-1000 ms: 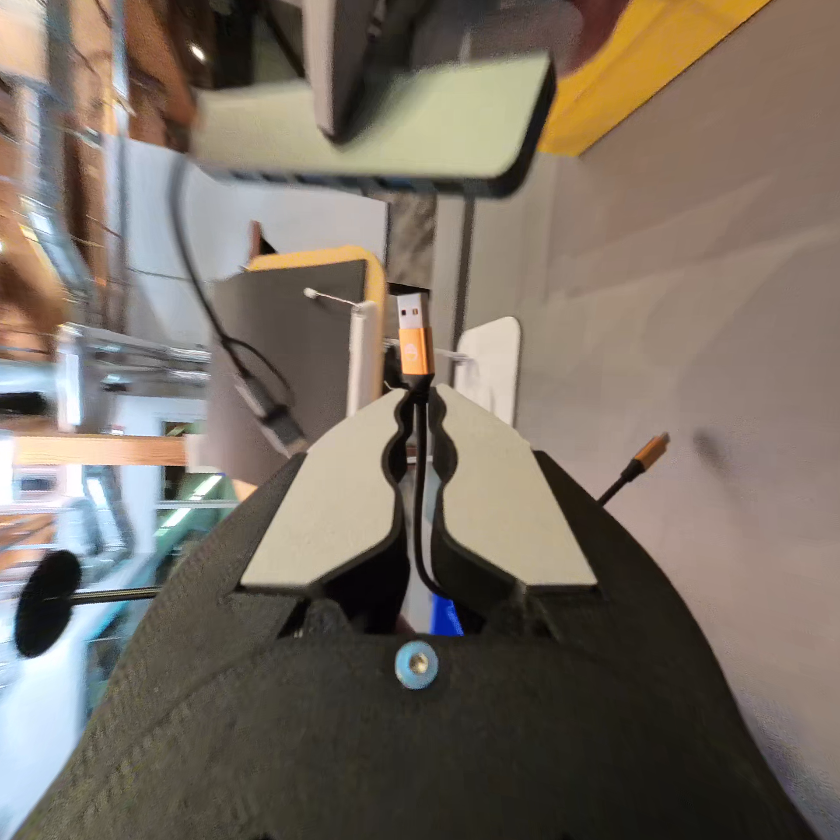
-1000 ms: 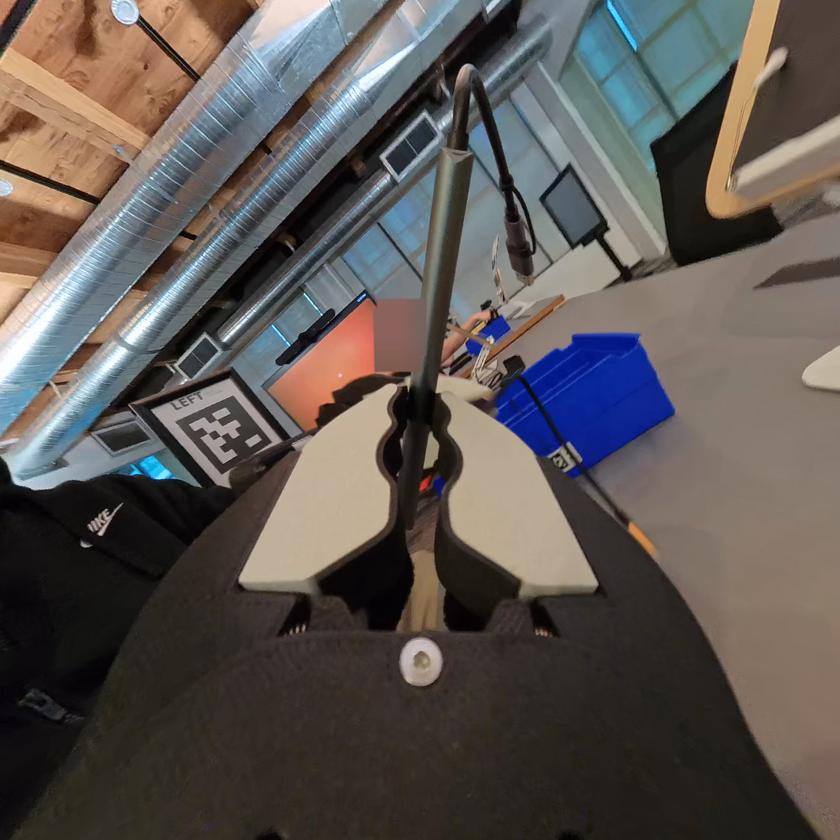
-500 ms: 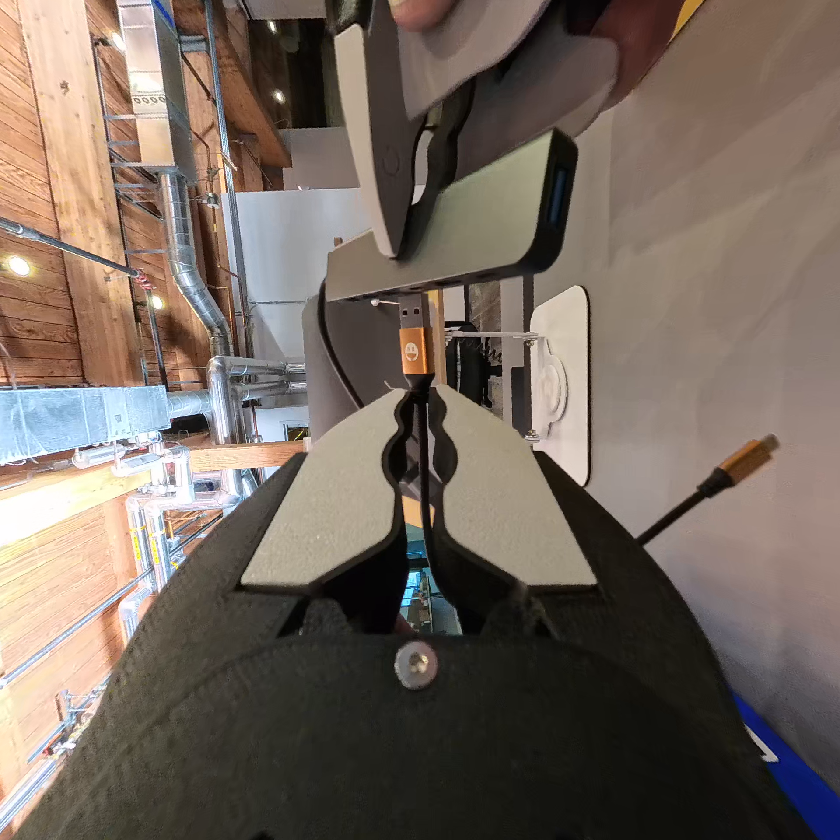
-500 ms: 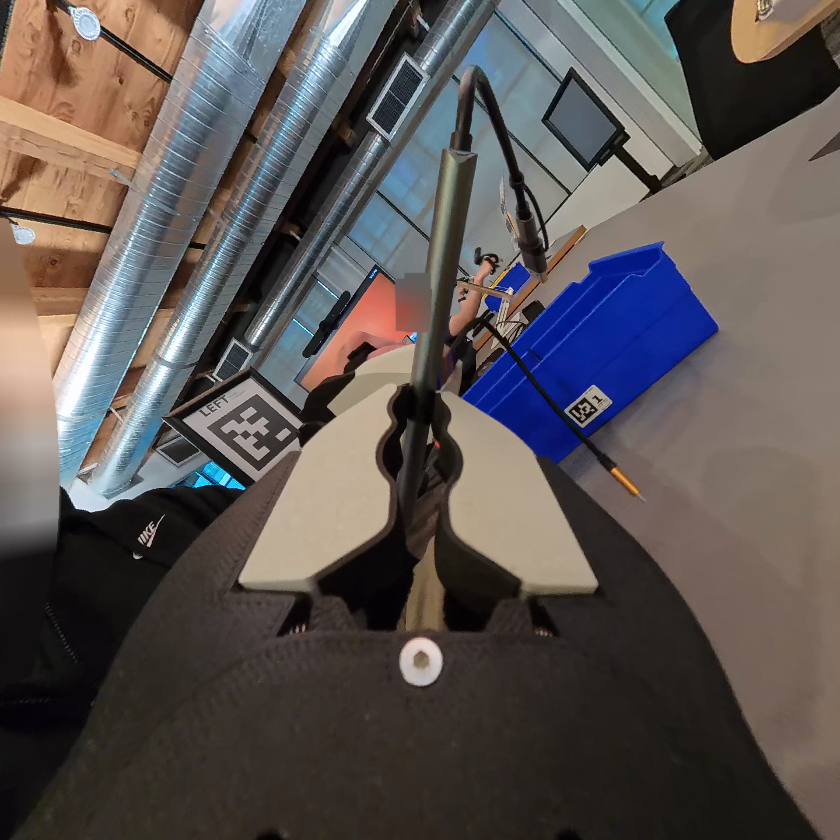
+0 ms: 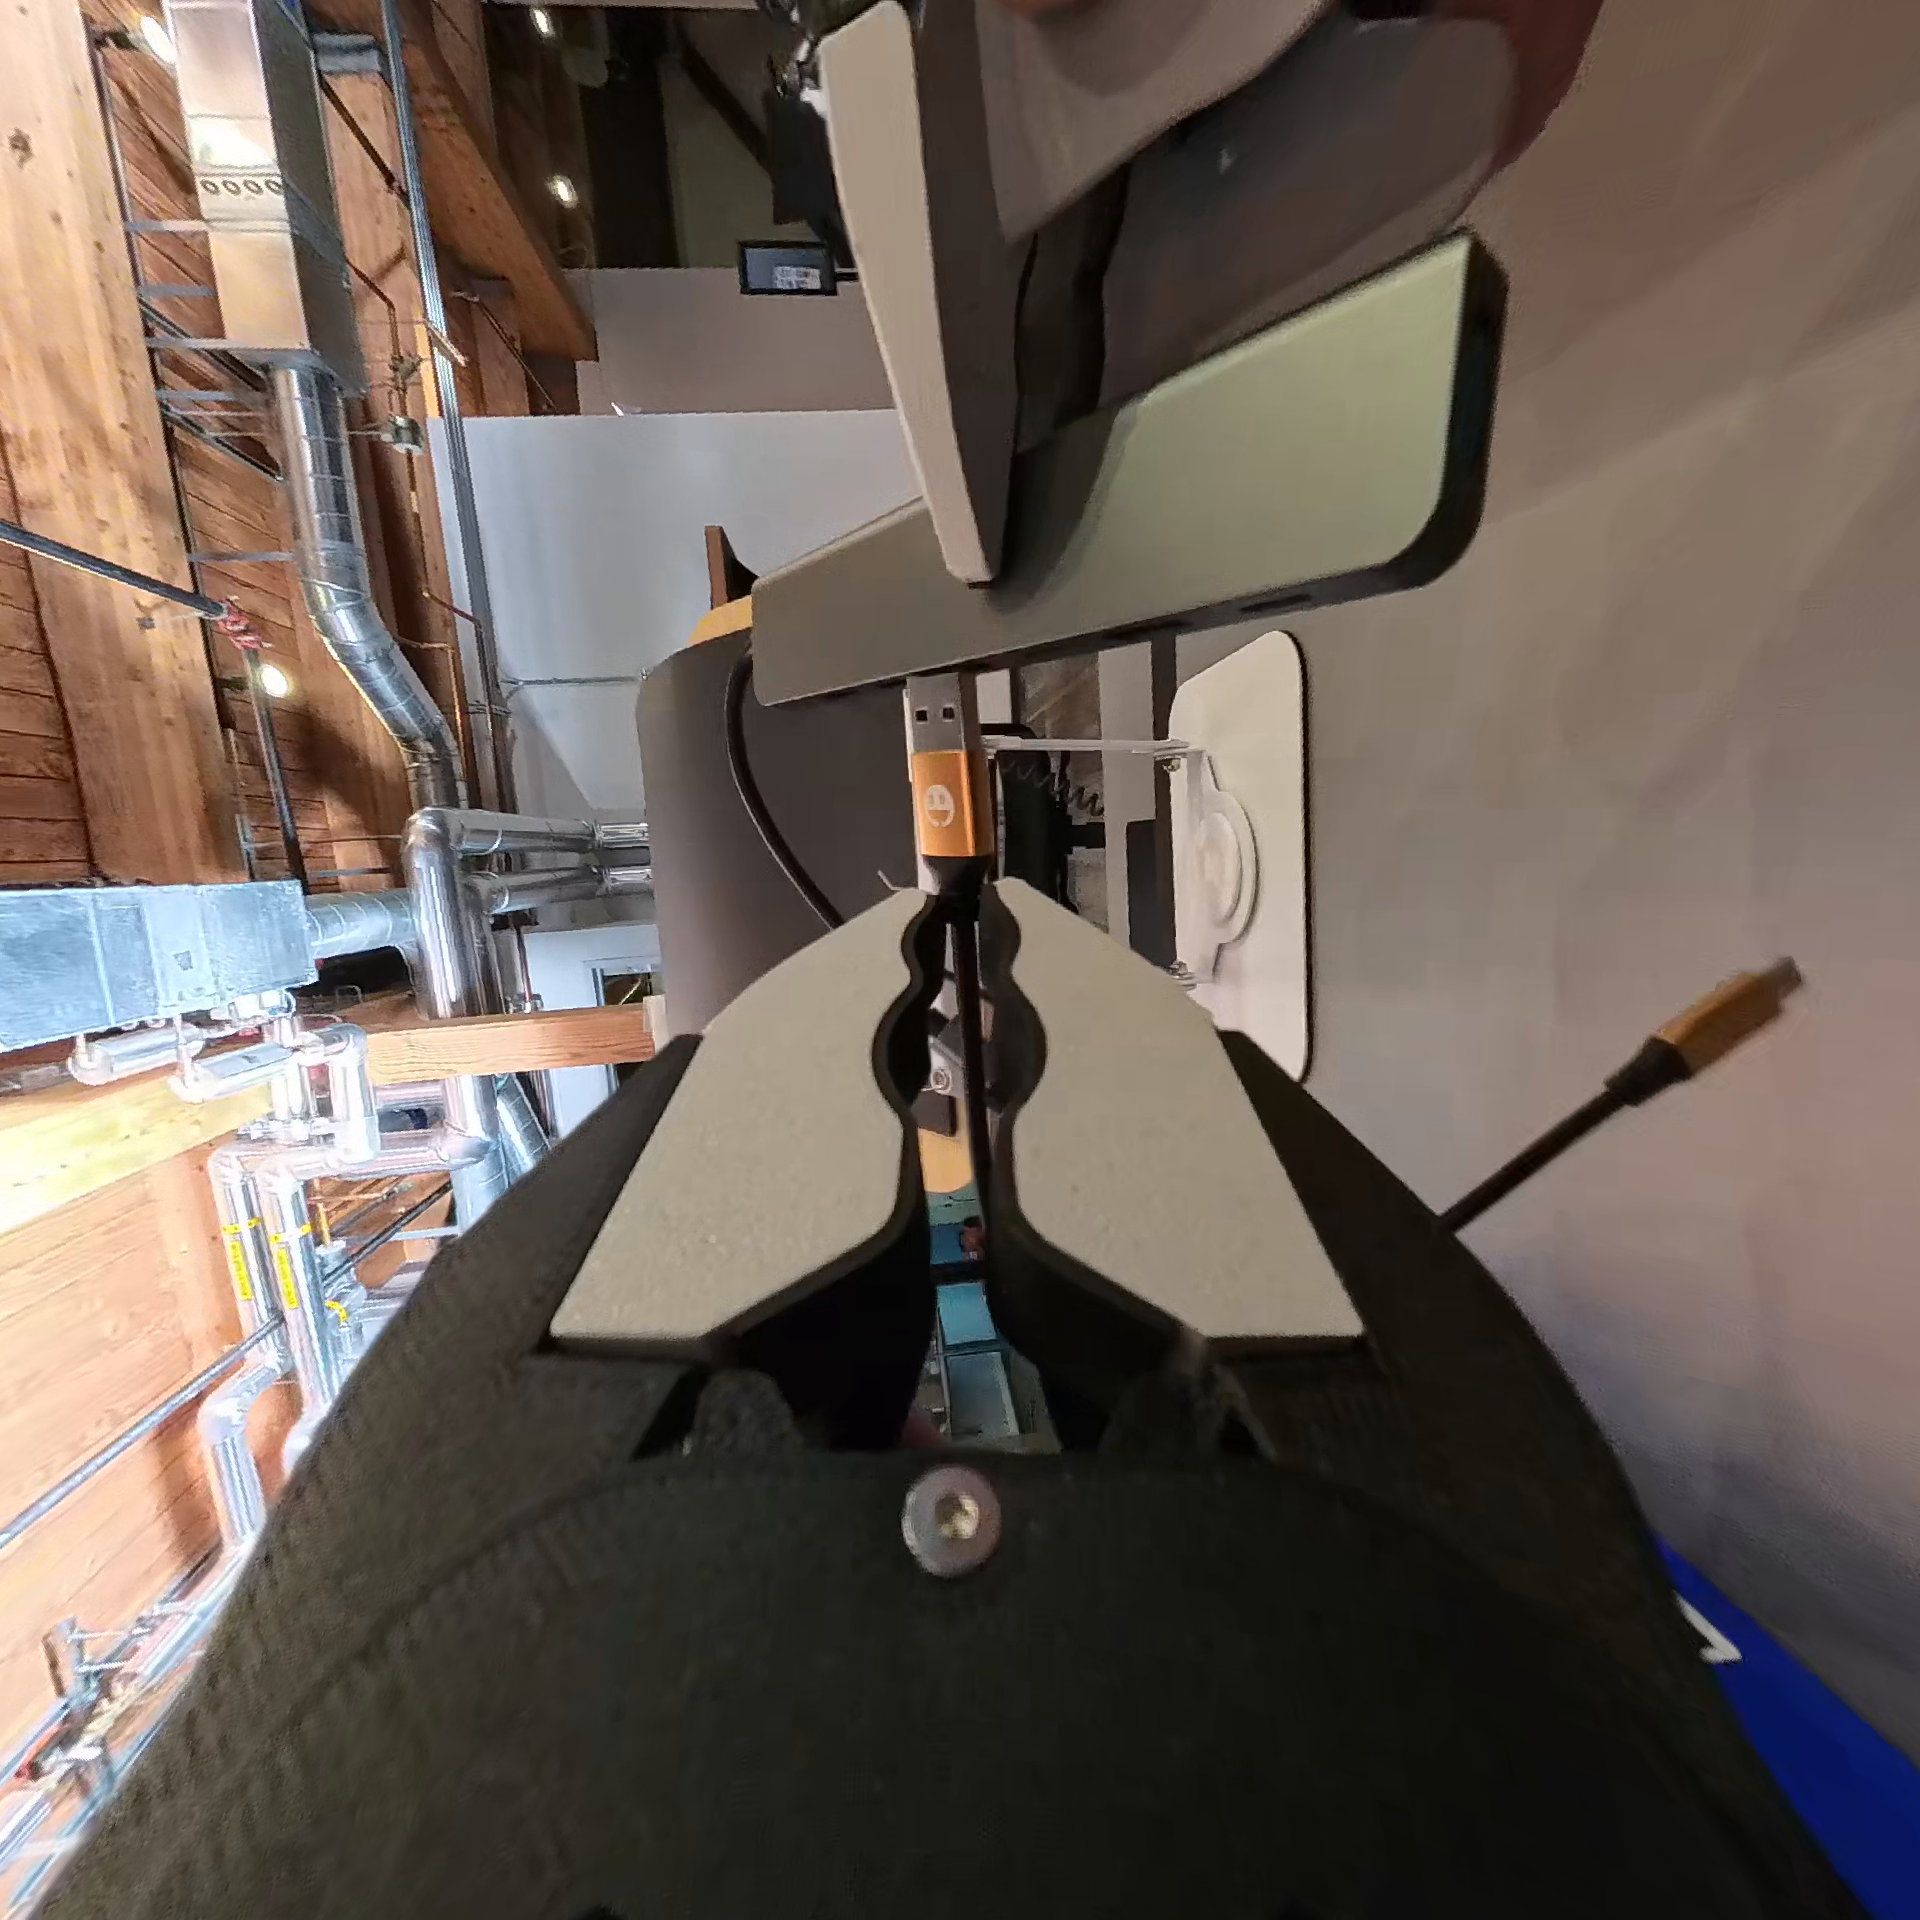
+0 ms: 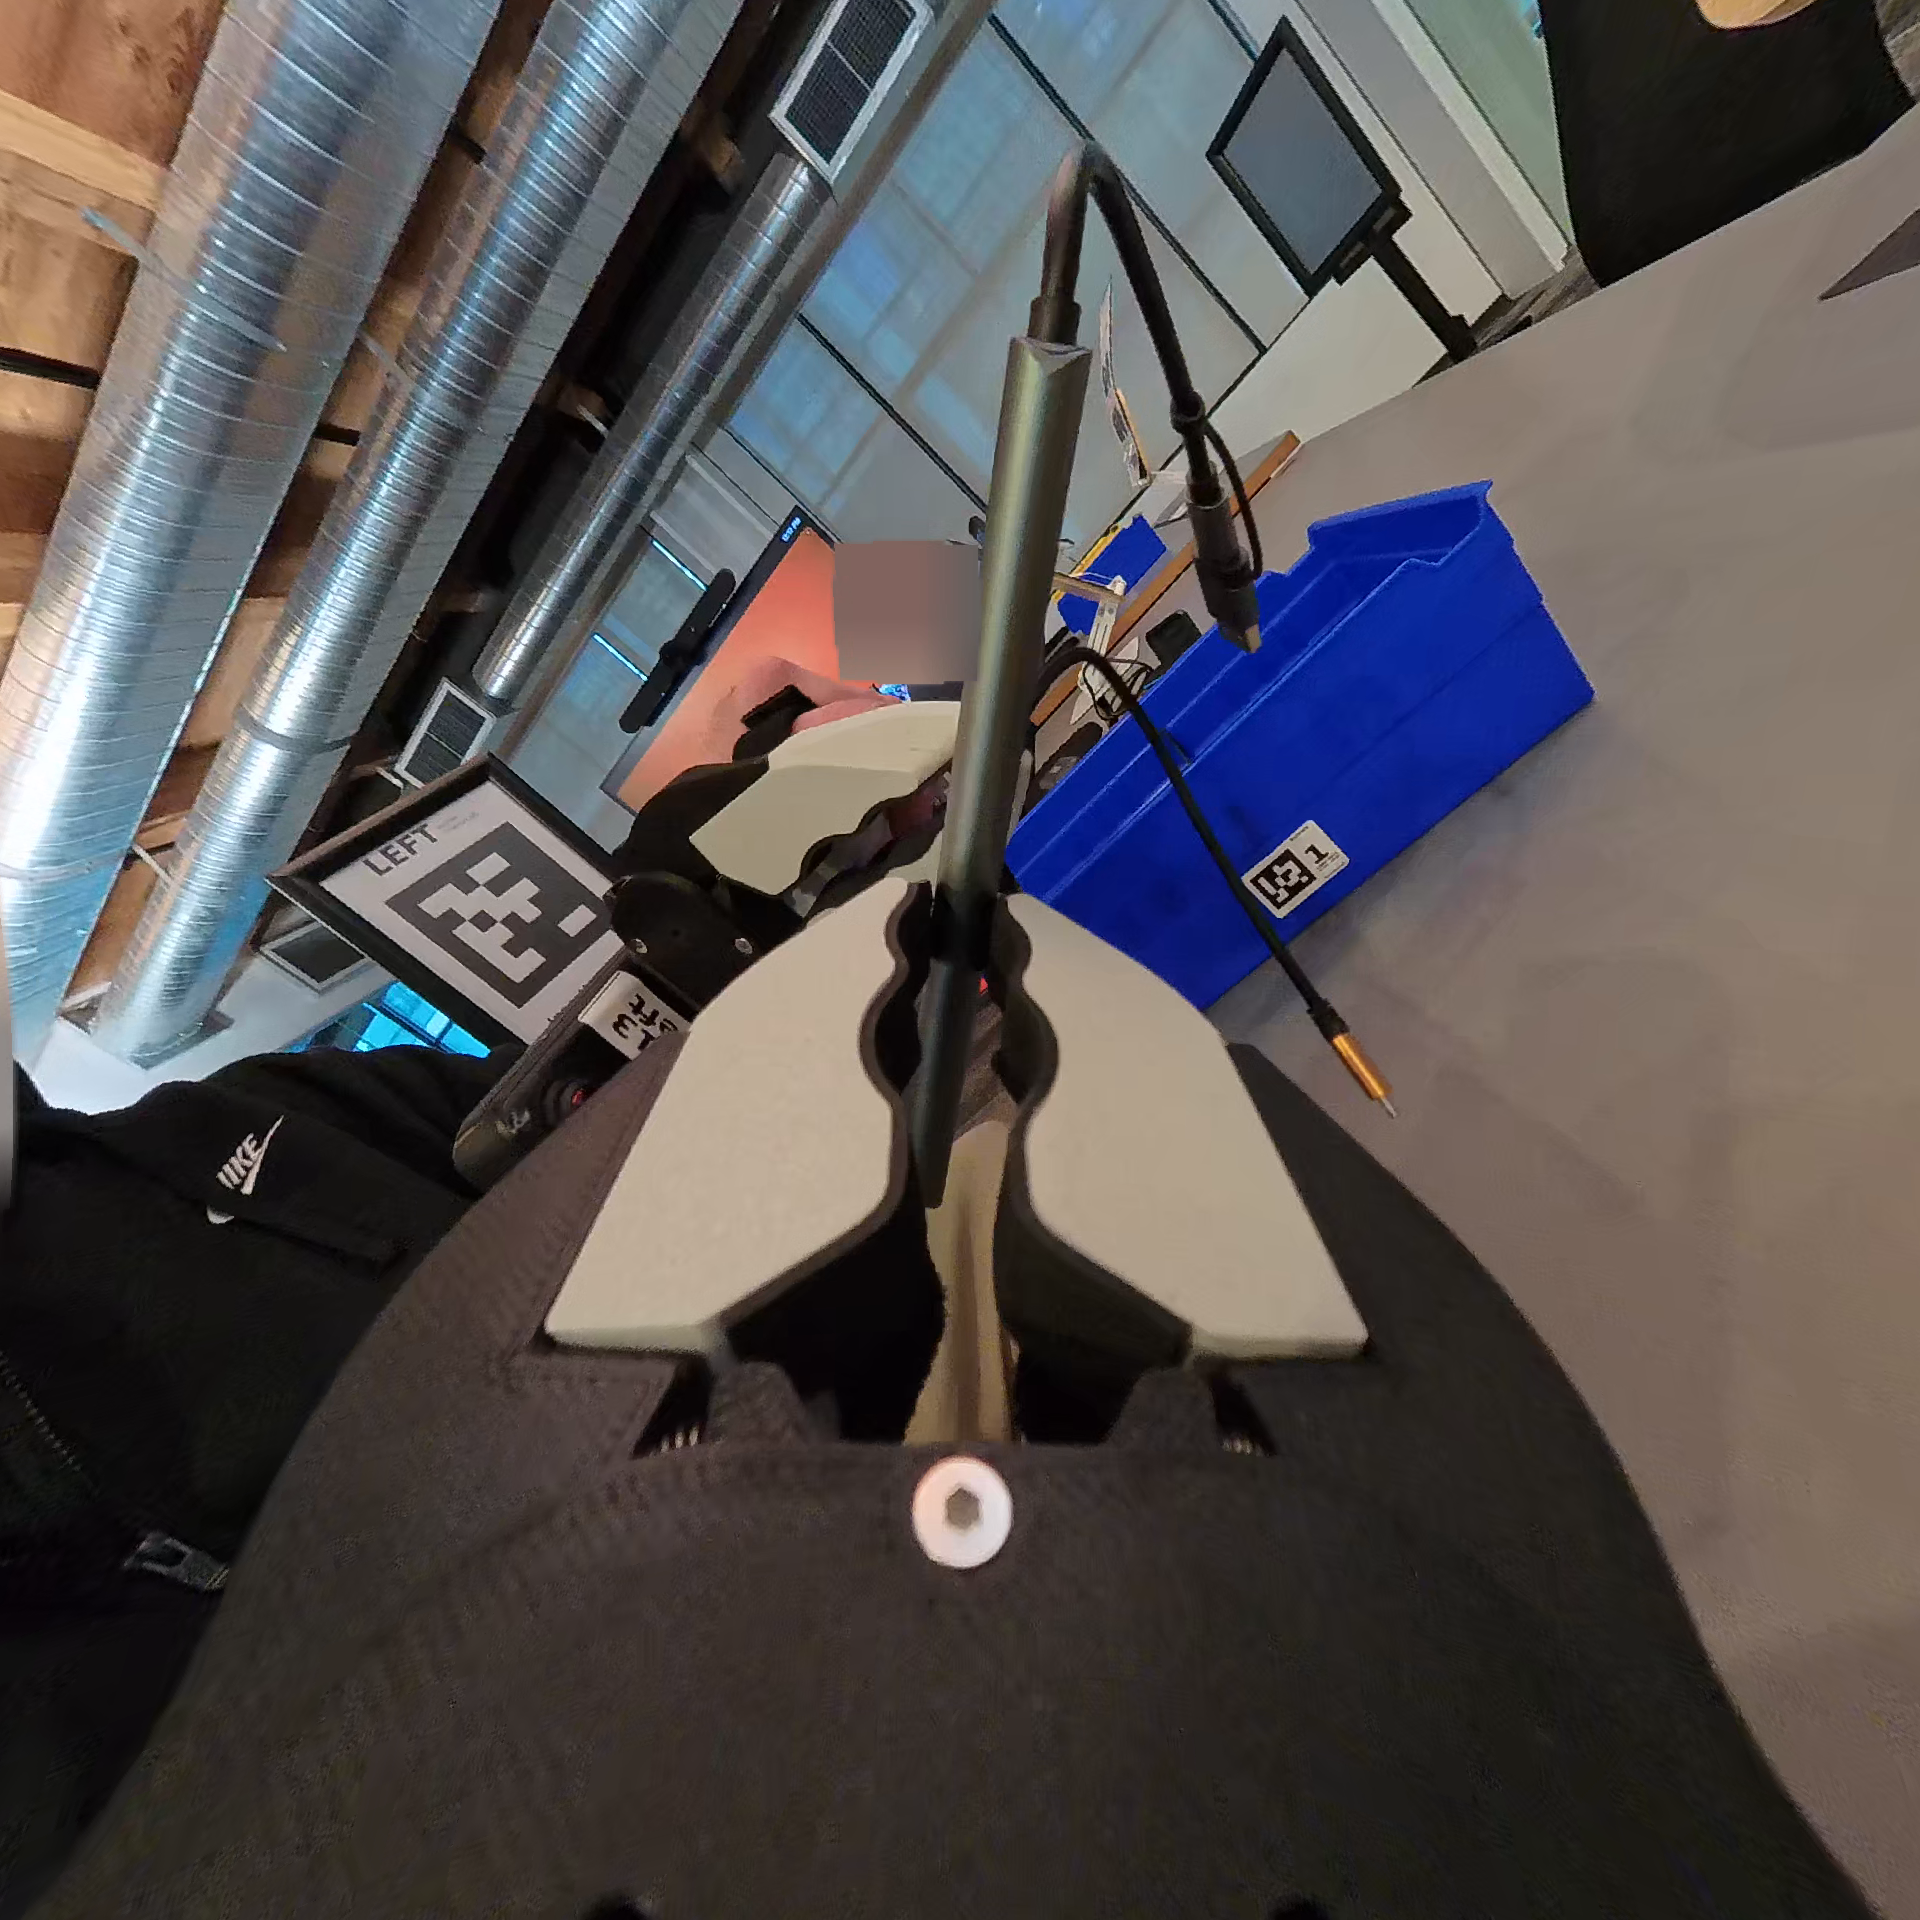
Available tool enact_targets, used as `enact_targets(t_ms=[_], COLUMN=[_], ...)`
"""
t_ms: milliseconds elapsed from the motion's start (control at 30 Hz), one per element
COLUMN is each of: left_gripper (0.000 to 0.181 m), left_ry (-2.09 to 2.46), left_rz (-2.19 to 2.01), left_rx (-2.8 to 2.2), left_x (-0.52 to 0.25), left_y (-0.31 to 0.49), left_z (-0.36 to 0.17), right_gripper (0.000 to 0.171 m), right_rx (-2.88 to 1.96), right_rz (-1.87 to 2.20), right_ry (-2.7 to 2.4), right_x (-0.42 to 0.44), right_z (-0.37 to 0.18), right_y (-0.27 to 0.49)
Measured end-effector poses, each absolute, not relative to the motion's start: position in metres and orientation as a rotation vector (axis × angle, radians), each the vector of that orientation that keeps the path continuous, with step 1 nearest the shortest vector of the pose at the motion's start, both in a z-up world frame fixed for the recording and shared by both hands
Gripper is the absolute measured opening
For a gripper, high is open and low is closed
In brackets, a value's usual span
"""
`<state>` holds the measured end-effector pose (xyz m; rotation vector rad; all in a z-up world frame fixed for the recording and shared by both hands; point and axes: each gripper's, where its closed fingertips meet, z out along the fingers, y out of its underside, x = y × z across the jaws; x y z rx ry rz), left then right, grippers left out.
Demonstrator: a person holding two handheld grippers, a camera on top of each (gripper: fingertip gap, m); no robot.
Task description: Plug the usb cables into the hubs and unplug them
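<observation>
My left gripper (image 5: 954,896) is shut on a black USB cable just behind its orange plug (image 5: 945,800). The plug's metal tip touches the port edge of a grey hub (image 5: 1226,488); how far it is in I cannot tell. My right gripper (image 6: 961,914) is shut on that hub (image 6: 1013,582), which I see edge-on, upright, with its own black lead and connector (image 6: 1226,582) hanging from the top. The right gripper also shows in the left wrist view (image 5: 966,260), clamped on the hub. The cable's other orange end (image 5: 1725,1013) hangs free over the grey table (image 5: 1662,727).
A blue bin (image 6: 1351,748) with a square tag stands on the grey table (image 6: 1714,831). The cable's small orange end (image 6: 1356,1070) hangs close over the table near the bin. A white pad with a clear stand (image 5: 1236,831) sits on the table behind the hub. A person in black is at left. Some 5 cm of space lies between my two pairs of fingers.
The hub and the left gripper have come together: a second ago the plug stood well short of the hub, now its tip meets the hub's port edge. Both views have also swung round.
</observation>
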<state>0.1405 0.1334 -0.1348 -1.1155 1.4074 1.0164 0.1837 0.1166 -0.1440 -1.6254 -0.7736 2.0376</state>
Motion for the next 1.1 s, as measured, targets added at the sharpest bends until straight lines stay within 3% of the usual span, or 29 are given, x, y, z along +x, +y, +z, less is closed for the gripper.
enact_targets(t_ms=[1100], left_gripper=[0.006], left_ry=[1.428], left_rz=[1.007], left_rx=[-1.164], left_x=[0.1427], left_y=[0.13], left_z=[-0.1396], right_gripper=[0.01], right_rx=[-1.621], right_rz=[2.0], right_ry=[-0.81], right_x=[0.1853], right_z=[-0.1449], right_y=[0.117])
